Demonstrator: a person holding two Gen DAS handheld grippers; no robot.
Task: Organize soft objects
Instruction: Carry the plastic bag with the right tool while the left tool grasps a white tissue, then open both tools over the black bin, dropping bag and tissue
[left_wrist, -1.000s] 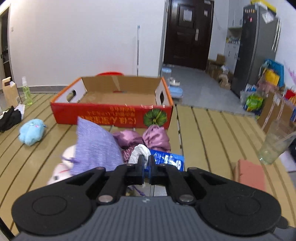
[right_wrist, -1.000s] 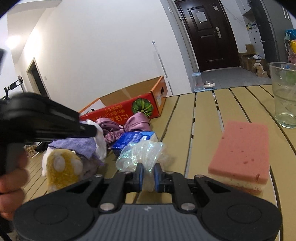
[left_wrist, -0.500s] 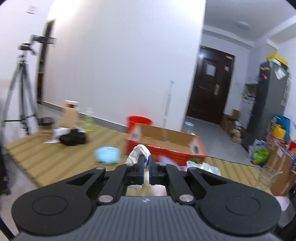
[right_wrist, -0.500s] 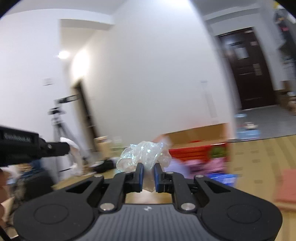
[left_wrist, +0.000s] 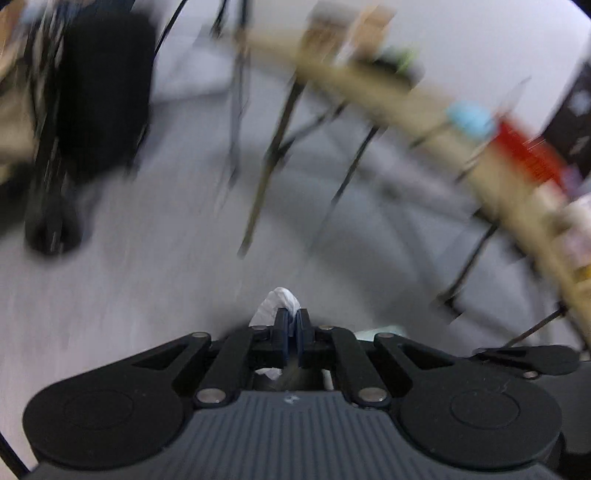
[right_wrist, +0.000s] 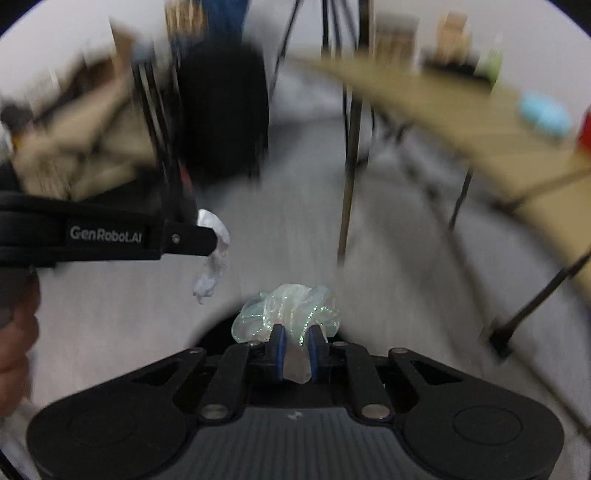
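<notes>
Both grippers over the floor, table off to the right

The left gripper (right_wrist: 212, 236) with its rag (right_wrist: 212, 266) sits left of the right gripper (right_wrist: 296, 345) and its plastic bag (right_wrist: 288, 310).

1. You're indoors; looks like a room used for recording. Both views are heavily blurred.
2. Pale grey floor (left_wrist: 155, 266).
3. Long slatted wooden table (right_wrist: 461, 122) on thin dark legs, with small clutter on top.
4. Tripod legs (left_wrist: 236, 110) and a black bulky shape (right_wrist: 221, 110) stand on the floor.
</notes>
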